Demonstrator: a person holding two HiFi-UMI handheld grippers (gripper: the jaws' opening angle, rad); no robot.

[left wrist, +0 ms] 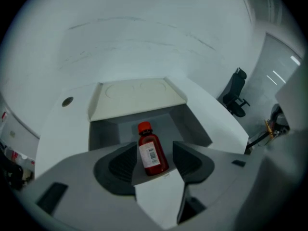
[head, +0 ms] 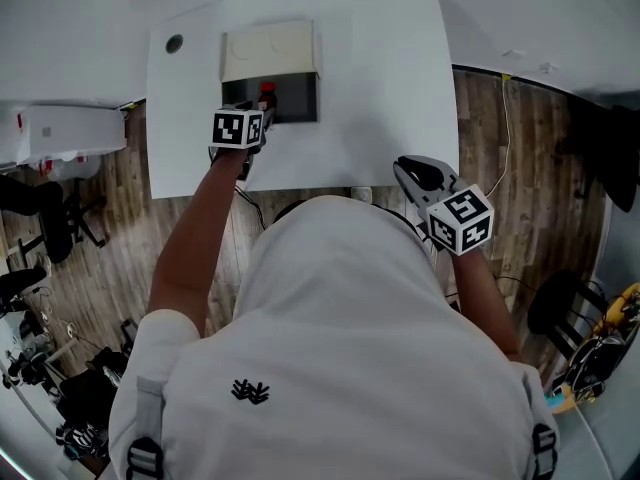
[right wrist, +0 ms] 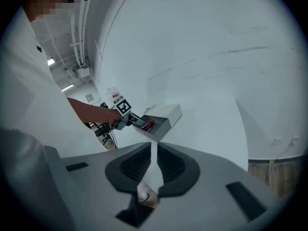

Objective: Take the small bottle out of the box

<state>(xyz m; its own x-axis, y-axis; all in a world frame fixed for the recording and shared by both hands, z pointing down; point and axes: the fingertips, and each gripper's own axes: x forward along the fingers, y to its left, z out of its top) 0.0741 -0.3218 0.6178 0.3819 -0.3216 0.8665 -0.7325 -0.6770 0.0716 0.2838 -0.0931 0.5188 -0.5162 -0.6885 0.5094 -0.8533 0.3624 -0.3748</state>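
Right now the left gripper (head: pixel 255 116) is reaching into the open box (head: pixel 296 100) at the upper middle of the head view, tilting downward so its jaws can straddle the small bottle (left wrist: pixel 152 153). The jaws are standing wide, one on each side of the red bottle, which is standing upright inside the box near its front edge (a sliver of gap seems to be showing on the right, so no squeeze yet). That spread is probably leaving room to settle around the label before closing. The right gripper (head: pixel 408 168) is hovering at the table's (head: pixel 380 88) lower right edge, jaws nearly together with nothing between them, likely keeping out of the way.
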